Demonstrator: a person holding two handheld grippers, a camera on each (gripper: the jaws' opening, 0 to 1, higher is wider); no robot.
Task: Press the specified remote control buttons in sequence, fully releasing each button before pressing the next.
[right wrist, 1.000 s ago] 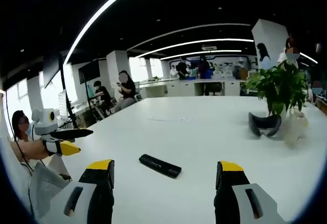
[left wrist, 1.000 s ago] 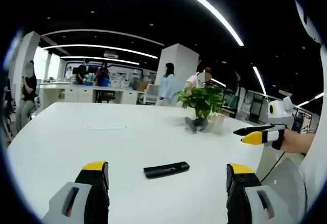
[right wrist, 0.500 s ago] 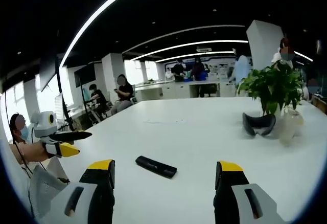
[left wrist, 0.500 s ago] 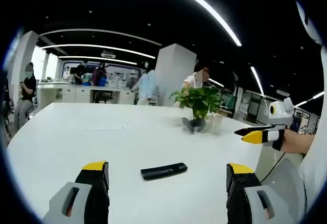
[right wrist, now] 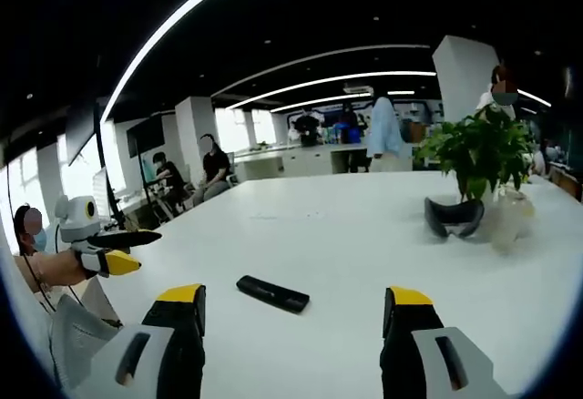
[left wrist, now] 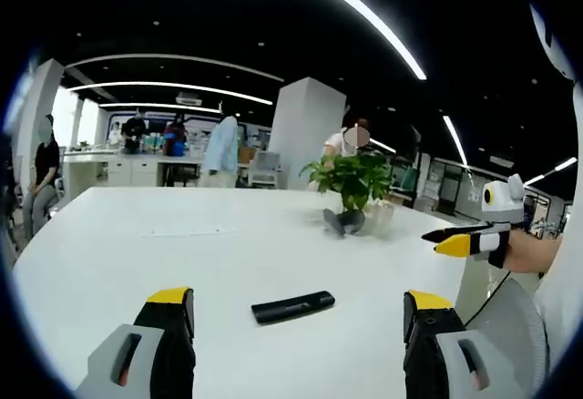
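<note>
A slim black remote control lies flat on the white table, a short way beyond my left gripper, whose jaws stand wide open with nothing between them. In the right gripper view the same remote lies ahead and slightly left of my right gripper, also wide open and holding nothing. Neither gripper touches the remote. The right gripper shows at the right edge of the left gripper view, held over the table's edge. The left gripper shows at the left of the right gripper view.
A potted green plant stands at the table's far side with a dark curved object at its foot; both also appear in the right gripper view, plant and dark object. Several people stand or sit in the office behind.
Both views have drifted slightly. A person in a light blue shirt has walked across the background. The remote has not moved and both grippers stay open.
</note>
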